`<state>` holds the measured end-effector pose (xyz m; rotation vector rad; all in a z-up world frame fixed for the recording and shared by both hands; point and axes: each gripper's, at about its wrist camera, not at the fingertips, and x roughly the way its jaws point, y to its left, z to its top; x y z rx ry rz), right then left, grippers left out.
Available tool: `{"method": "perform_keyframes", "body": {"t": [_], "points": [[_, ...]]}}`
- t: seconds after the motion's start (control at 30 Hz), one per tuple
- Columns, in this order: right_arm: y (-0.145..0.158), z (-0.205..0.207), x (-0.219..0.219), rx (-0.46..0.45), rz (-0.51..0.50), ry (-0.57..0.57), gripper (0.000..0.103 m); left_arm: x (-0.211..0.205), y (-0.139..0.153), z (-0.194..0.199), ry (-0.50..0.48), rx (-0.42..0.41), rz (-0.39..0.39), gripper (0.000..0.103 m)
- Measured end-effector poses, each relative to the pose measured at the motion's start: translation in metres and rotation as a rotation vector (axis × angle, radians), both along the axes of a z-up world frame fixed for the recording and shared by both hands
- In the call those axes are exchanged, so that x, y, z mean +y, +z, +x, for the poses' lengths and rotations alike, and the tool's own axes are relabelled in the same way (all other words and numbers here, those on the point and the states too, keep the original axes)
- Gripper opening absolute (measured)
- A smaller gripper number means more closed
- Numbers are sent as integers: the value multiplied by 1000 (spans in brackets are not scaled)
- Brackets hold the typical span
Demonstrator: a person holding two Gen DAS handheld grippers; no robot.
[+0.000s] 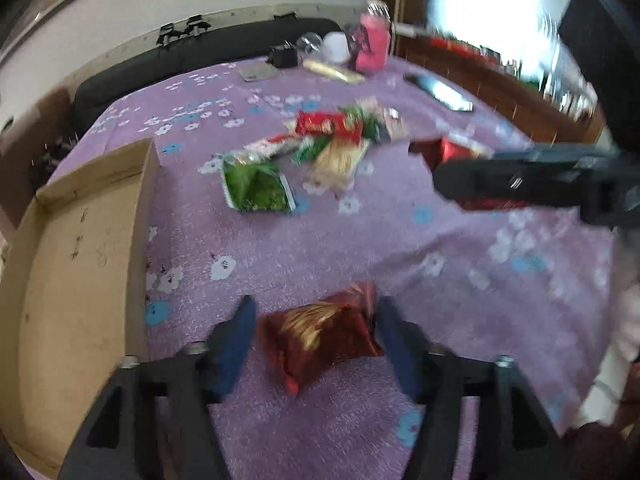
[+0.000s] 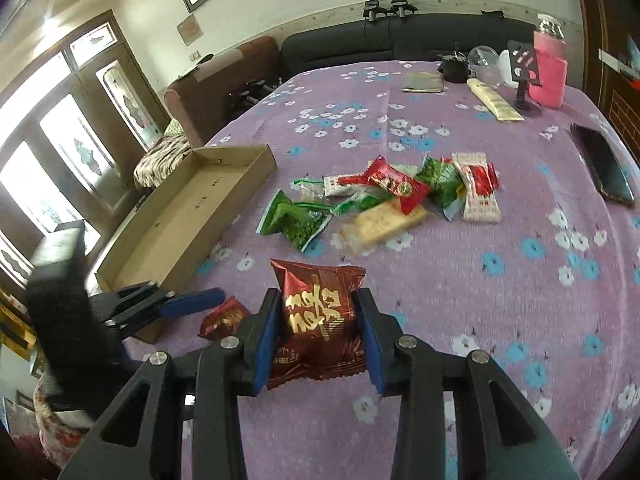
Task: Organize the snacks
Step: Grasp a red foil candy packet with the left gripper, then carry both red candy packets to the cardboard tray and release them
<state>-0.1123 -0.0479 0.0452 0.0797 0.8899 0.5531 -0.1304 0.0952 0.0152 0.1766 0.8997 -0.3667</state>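
- Snack packets: your right gripper (image 2: 318,328) pinches a dark red packet (image 2: 320,320), lifted for carrying.
- Your left gripper (image 1: 316,336) is spread around a smaller red packet (image 1: 320,332).
- Cardboard box (image 1: 76,272) lies left of it, for sorting.

The left wrist view is smeared by motion blur, so the print on the dark red packet (image 1: 320,336) between the blue pads cannot be read, and contact with the pads cannot be judged. The pile of snacks (image 1: 336,136) is blurred into patches of colour. The cardboard tray (image 1: 80,240) is cut off by the left edge. In the right wrist view, the lower part of the red packet (image 2: 320,320) is hidden behind the fingers, and the small packet (image 2: 224,318) is partly covered.
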Motion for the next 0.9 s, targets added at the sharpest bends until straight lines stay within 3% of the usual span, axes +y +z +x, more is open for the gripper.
{"method": "perform_keyframes", "body": {"t": [0.1,0.17,0.37,0.5,0.7,0.9], "points": [[-3,-2,0,7,24,12,37,-6,-5,-3,-25,7,51,70],[-6,-3,1,13,35,21,37,-7,-5,-2,-24,19,32,50],[-7,-8,1,7,46,40,37,4,5,-4,49,17,-70,33],[-2,-10,5,-3,52,51,37,26,25,-10,82,8,-201,32],[6,-13,41,-12,57,123,37,79,50,-23,187,-42,-324,32],[9,-14,103,-14,43,234,37,146,59,-39,372,-111,-332,32]]}}
